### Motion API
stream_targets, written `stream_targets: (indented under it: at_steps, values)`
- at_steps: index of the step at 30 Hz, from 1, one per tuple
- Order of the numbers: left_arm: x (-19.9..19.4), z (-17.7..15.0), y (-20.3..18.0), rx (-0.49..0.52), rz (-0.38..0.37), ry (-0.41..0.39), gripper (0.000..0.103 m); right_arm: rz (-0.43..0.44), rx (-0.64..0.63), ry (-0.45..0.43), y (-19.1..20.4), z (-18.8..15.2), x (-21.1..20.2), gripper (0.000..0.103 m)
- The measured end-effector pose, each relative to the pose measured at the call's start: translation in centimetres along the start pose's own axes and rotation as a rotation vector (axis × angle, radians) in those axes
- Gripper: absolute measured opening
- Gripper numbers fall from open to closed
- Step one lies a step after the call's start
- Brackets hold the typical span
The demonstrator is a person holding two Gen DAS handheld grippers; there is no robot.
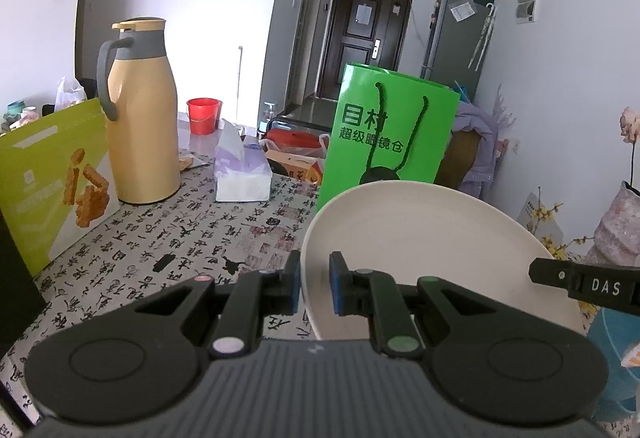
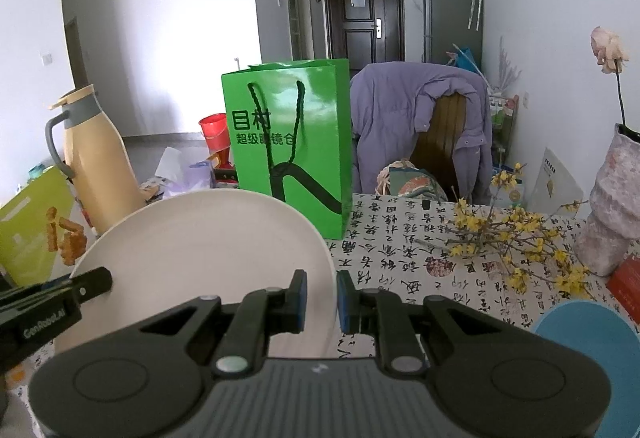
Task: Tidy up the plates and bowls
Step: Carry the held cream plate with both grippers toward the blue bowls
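Note:
A large cream plate (image 1: 432, 250) hangs above the table, held by both grippers at opposite edges. My left gripper (image 1: 315, 288) is shut on its left rim, blue pads on either side. My right gripper (image 2: 322, 298) is shut on the plate's (image 2: 208, 250) right rim. In the left wrist view the right gripper's finger shows as a black bar on the plate's right edge; in the right wrist view the left gripper's finger reaches the left edge. A blue plate (image 2: 592, 354) lies on the table at lower right, its edge (image 1: 618, 358) also showing in the left wrist view.
The calligraphy tablecloth (image 1: 180, 246) carries a yellow thermos (image 1: 140, 118), a tissue box (image 1: 242, 174), a green paper bag (image 1: 384, 142) and a lime box (image 1: 44, 178). Yellow flower twigs (image 2: 516, 242) and a pink vase (image 2: 612, 214) stand at right. A chair with a purple jacket (image 2: 404, 126) is behind.

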State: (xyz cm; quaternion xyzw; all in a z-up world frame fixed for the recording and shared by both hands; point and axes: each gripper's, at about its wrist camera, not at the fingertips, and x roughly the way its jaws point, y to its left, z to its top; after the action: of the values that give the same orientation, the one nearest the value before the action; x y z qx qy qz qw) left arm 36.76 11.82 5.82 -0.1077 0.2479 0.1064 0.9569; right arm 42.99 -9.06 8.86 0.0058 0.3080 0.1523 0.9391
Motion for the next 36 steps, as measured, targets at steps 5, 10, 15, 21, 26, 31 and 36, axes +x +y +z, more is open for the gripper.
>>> stream_targets:
  at_steps: [5,10,15,21,26,31,36]
  values:
    - [-0.4,-0.4,0.0,-0.001,0.001,0.008,0.015,-0.003,-0.003,-0.001,0.1,-0.4,-0.7,0.015]
    - [-1.1,-0.7,0.2,-0.005,0.002,0.012,0.015,0.004,0.004,-0.006,0.2,-0.9,-1.4,0.015]
    - [-2.2,-1.1,0.1,0.004,0.011,0.000,0.015,0.009,0.012,-0.006,0.2,-1.4,-1.9,0.015]
    - [-3.1,-1.5,0.2,0.005,0.014,0.001,0.015,0.012,0.010,-0.015,0.4,-2.1,-2.9,0.015]
    - [-3.9,-1.9,0.4,0.001,0.020,-0.001,0.015,0.022,0.008,-0.023,0.6,-2.5,-3.8,0.015]
    - [-4.8,-2.1,0.3,0.005,0.026,-0.012,0.015,0.024,0.004,-0.029,0.8,-3.0,-4.6,0.015]
    - [-5.7,-2.5,0.0,0.013,0.026,-0.022,0.015,0.027,0.013,-0.040,0.4,-3.3,-5.6,0.015]
